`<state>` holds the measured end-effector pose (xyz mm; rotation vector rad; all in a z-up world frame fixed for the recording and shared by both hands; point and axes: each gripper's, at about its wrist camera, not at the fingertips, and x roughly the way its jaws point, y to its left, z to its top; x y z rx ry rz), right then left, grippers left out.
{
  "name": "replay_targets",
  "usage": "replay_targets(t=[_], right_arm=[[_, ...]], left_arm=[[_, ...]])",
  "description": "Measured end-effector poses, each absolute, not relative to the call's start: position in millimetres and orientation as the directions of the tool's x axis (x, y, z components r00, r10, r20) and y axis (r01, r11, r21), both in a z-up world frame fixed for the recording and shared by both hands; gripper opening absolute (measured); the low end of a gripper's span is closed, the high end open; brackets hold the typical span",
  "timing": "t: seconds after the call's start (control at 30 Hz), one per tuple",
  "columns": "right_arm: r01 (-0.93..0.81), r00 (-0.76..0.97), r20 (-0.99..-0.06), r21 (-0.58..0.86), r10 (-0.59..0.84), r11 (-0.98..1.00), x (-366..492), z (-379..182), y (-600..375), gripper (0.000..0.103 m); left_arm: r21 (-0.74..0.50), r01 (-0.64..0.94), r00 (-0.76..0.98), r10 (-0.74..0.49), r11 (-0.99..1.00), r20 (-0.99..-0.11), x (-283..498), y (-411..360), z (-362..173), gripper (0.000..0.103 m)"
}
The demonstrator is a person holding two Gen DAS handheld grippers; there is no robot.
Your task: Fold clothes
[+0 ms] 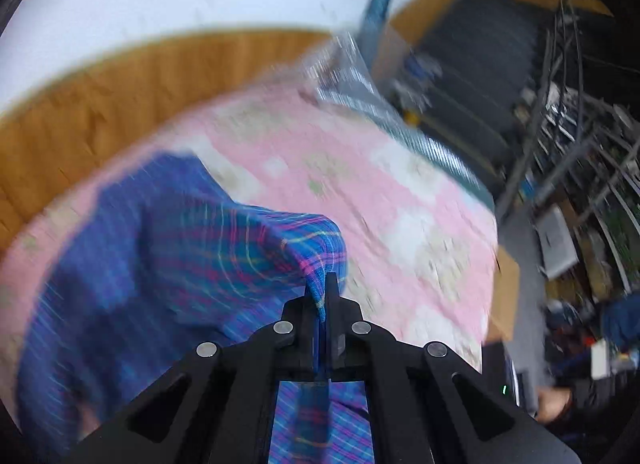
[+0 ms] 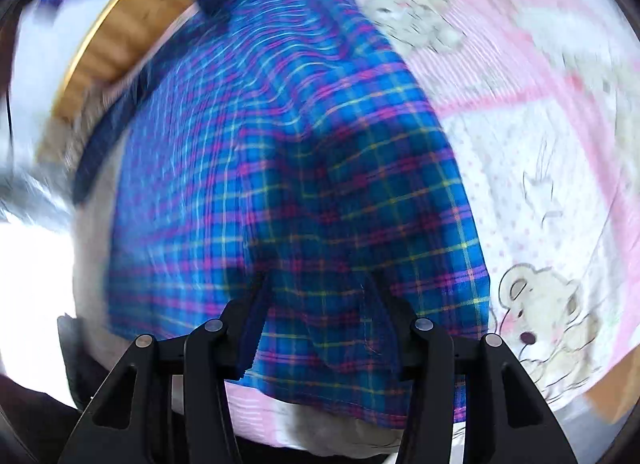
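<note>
A blue plaid garment (image 1: 160, 256) with pink and yellow lines lies on a pink cartoon-print bedsheet (image 1: 360, 191). My left gripper (image 1: 322, 284) is shut on a raised fold of its edge, and the cloth hangs down to the left from the pinch. In the right wrist view the same plaid garment (image 2: 280, 143) fills the middle over the pink sheet (image 2: 540, 143). My right gripper (image 2: 318, 296) is open with its fingers spread wide. The cloth lies over and between them, and it hides the fingertips. Both views are motion-blurred.
A wooden headboard (image 1: 100, 95) and a white wall lie beyond the bed. A shiny plastic-wrapped package (image 1: 352, 75) sits at the bed's far corner. To the right stand a metal rack with cables (image 1: 580, 123) and a cardboard box (image 1: 506, 296) on grey floor.
</note>
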<state>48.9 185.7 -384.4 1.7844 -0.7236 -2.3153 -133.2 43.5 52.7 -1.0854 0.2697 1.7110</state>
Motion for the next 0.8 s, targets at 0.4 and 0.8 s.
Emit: replay_targets(t=[0.4, 0.8], right_arm=[[-0.219, -0.292, -0.827, 0.547, -0.480, -0.808, -58, -485, 177, 0.051], [-0.109, -0.316, -0.818, 0.534, -0.480, -0.838, -231, -546, 92, 0.060]], left_arm=[[-0.540, -0.739, 0.243, 0.588, -0.403, -0.771, -77, 31, -51, 0.052], [-0.376, -0.564, -0.126, 0.527, -0.735, -0.841, -248, 18, -33, 0.064]])
